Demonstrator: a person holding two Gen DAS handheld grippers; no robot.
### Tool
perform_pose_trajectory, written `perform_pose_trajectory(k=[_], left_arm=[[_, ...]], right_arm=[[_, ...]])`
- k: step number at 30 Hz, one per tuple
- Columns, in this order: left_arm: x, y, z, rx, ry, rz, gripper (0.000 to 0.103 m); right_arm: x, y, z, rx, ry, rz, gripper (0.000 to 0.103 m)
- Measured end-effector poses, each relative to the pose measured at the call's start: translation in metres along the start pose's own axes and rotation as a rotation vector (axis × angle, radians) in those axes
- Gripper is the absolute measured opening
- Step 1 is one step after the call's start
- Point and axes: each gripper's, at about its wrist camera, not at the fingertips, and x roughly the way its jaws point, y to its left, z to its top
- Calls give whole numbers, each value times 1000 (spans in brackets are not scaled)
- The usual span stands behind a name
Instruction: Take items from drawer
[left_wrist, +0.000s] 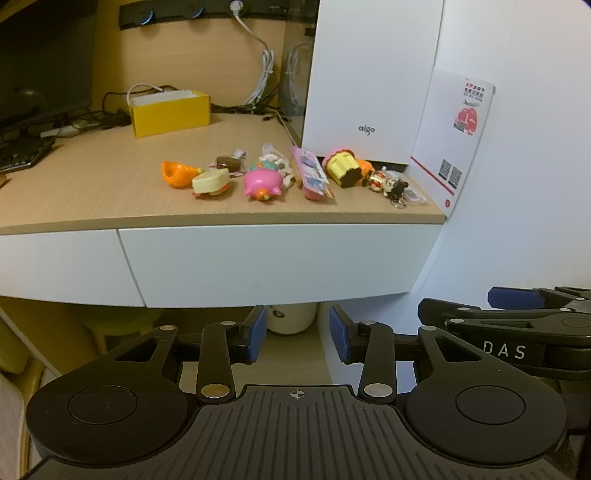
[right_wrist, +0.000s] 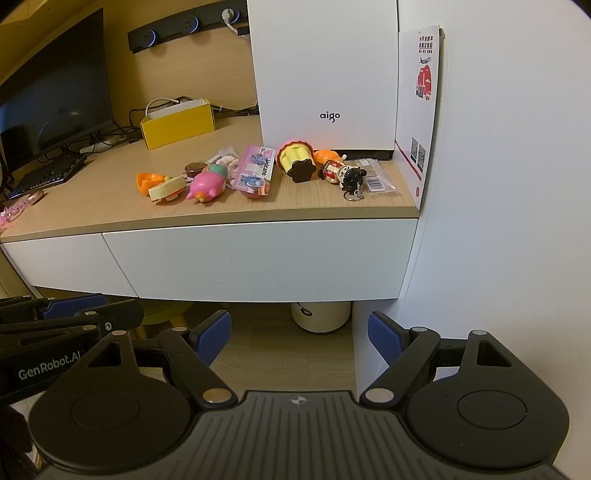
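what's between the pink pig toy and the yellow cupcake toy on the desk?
A flat pink packaged item lies between the pink pig toy and the yellow cupcake toy; both wrist views show it.

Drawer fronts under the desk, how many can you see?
2. The wide drawer front sits below the toys, next to the wall; a second front is left of it, partly cut off. More may lie out of view.

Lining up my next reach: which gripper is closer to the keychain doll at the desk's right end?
Right, probably. The right gripper sits below the drawer front, nearly under the keychain doll; the left gripper sits further left.
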Motion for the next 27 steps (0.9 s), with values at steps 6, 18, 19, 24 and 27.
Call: perform_pose_trajectory(k=[6, 18, 19, 24, 27], left_arm=[[1, -1, -1, 2, 3, -3, 42], [1, -1, -2, 4, 5, -5, 42], [1, -1, -2, 4, 5, -5, 42], [1, 0, -2, 5, 5, -6, 42], [1, 1, -1, 5, 5, -7, 42]], right_arm=[[0, 0, -1, 0, 0, 0, 82], [0, 0, -1, 0, 0, 0, 82], [0, 0, -1, 1, 0, 0, 82], [0, 0, -2, 0, 1, 1, 82], [0, 0, -2, 0, 1, 0, 82]])
